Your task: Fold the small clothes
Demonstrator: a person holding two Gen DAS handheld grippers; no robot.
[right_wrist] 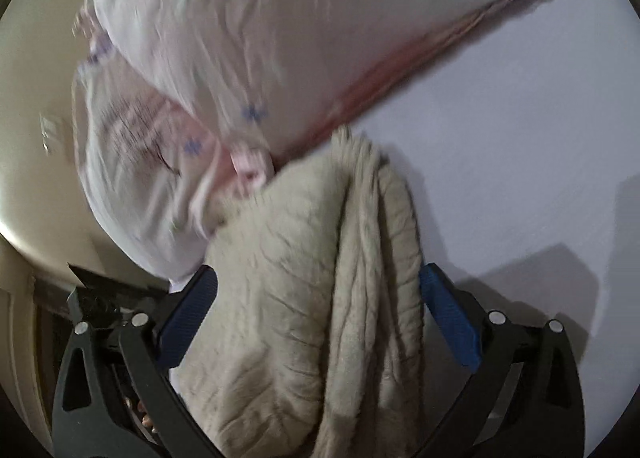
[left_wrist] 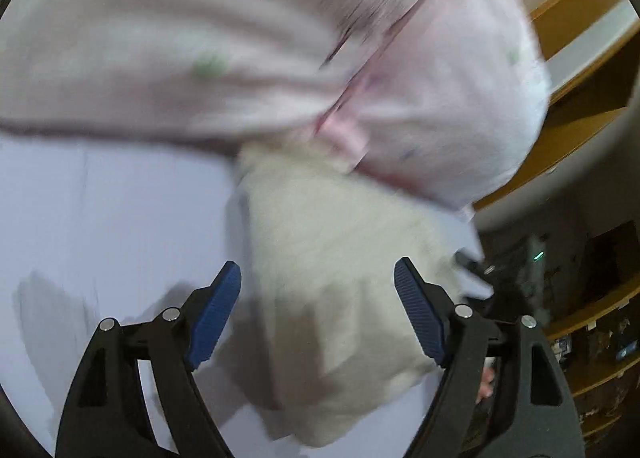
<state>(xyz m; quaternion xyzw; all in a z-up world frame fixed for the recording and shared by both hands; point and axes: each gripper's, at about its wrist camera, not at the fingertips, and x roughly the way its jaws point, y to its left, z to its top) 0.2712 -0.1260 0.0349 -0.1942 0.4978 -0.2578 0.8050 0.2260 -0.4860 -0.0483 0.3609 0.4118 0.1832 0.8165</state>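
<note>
1. Left gripper aimed down and forward over the pale table, fingers spread wide, blue pads on either side of the cream fleece garment; contact with the fabric impossible to tell.
2. Right gripper likewise pointing forward, set wide, with the cream fleece garment bunched in thick folds between its pads; right pad just beside the folds, no clear pinch visible.
3. Cream garment lying on the table, near end between the fingers in both views.
4. Pink printed garment blurred, just beyond the cream one, overlapping its far end; also in the right view.
5. Wooden shelving to the right in the left view.
</note>
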